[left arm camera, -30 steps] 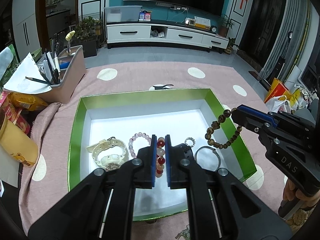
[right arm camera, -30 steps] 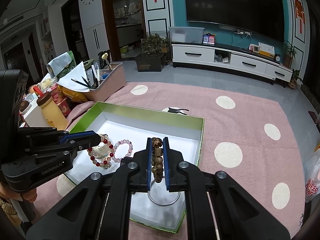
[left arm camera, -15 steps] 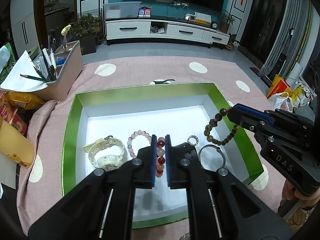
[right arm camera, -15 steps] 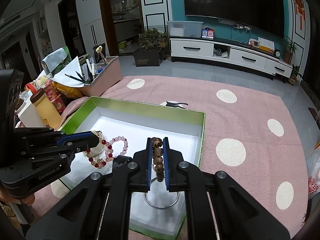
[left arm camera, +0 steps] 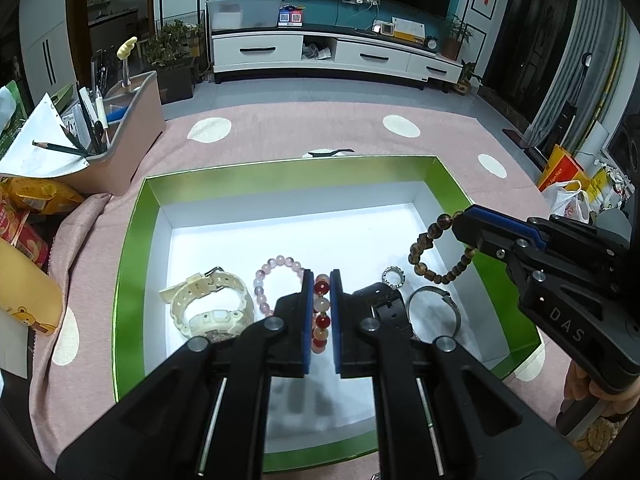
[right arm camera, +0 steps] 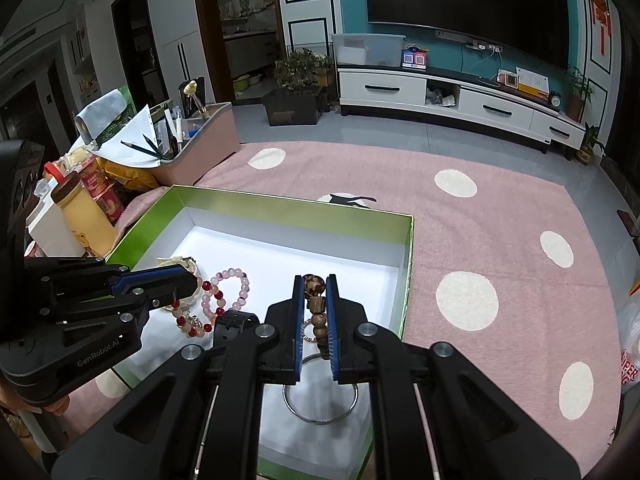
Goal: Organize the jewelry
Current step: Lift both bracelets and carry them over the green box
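The left gripper (left arm camera: 321,280) pinched a red bracelet (left arm camera: 322,312); the right gripper (right arm camera: 315,284), beside it, clamped brown beads (right arm camera: 318,312) above the box (left arm camera: 134,240).

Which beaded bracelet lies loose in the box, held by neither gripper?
The pale pink bead bracelet, beside the cream watch; the red-and-peach and brown wooden ones are gripped.

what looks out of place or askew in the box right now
Nothing is spilled or damaged. Two bracelets are not lying in the box: the left gripper pinches the red bracelet, and the right gripper dangles the brown bracelet over the box's right side.
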A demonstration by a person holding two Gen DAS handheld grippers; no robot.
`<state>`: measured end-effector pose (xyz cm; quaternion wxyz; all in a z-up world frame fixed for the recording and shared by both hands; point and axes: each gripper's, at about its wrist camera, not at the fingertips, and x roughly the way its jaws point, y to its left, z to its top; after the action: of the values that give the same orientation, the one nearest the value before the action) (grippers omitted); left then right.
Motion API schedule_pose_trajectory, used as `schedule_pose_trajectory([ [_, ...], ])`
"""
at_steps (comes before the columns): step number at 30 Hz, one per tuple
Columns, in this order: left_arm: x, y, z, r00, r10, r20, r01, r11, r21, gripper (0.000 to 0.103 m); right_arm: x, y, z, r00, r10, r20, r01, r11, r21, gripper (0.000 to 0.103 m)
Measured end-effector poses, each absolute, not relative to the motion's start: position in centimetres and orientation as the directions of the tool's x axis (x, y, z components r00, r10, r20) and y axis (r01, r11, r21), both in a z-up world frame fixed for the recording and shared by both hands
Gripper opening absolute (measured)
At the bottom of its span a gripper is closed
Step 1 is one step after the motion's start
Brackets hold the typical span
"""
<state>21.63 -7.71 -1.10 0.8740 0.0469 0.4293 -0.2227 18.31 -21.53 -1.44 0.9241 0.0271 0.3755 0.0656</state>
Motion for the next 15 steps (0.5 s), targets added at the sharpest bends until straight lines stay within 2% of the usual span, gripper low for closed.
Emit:
schedule_pose_trajectory([
  [15,22.3,-7.8,-2.2,0.513,-0.338,-0.789,0.427,0.898,-0.107,0.007,18.9,-21.3,-2.3,0.692,0.139,-0.708,-0.101,0.990,0.095,0.010],
])
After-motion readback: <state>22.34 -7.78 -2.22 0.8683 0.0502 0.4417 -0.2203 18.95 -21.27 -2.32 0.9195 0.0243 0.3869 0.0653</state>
